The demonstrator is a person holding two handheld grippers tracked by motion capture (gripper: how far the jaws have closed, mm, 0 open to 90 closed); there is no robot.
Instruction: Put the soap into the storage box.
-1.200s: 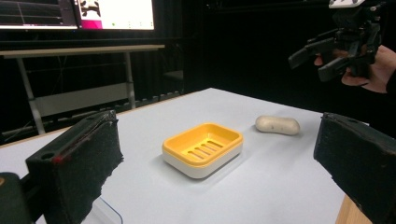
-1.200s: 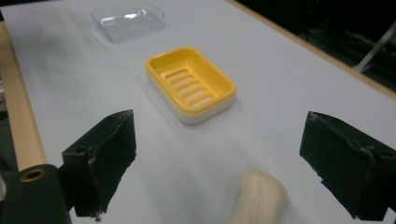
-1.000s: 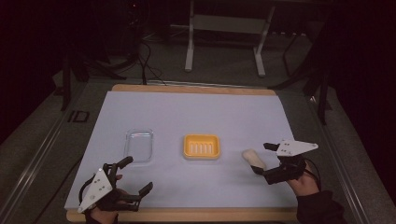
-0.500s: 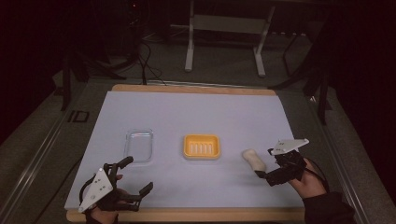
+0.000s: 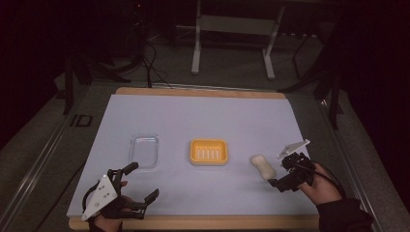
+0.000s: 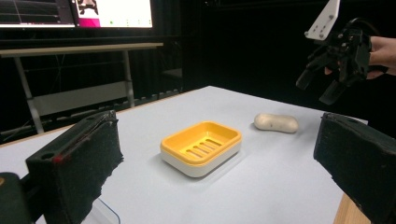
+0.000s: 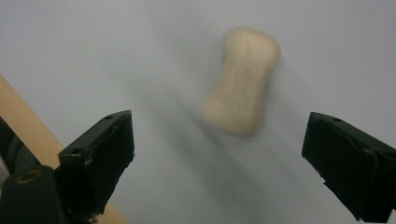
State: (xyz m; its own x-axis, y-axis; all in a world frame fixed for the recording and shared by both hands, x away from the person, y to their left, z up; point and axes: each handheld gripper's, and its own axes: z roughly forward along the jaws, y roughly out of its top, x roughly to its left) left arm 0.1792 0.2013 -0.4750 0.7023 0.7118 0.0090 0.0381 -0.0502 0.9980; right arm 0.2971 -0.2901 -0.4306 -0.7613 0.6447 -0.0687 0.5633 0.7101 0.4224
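Soap (image 5: 262,166) lies on the white table (image 5: 193,116), just right of the yellow dish (image 5: 208,152).

Right gripper (image 5: 282,170) hangs close over the soap with its jaws spread wide, not touching it. Left gripper (image 5: 137,182) waits near the front edge, jaws wide too, holding nothing. A clear tray (image 5: 144,150) sits left of the dish.

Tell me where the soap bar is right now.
In the high view the soap lies on the white mat, right of the yellow dish and just left of the open right gripper, untouched.
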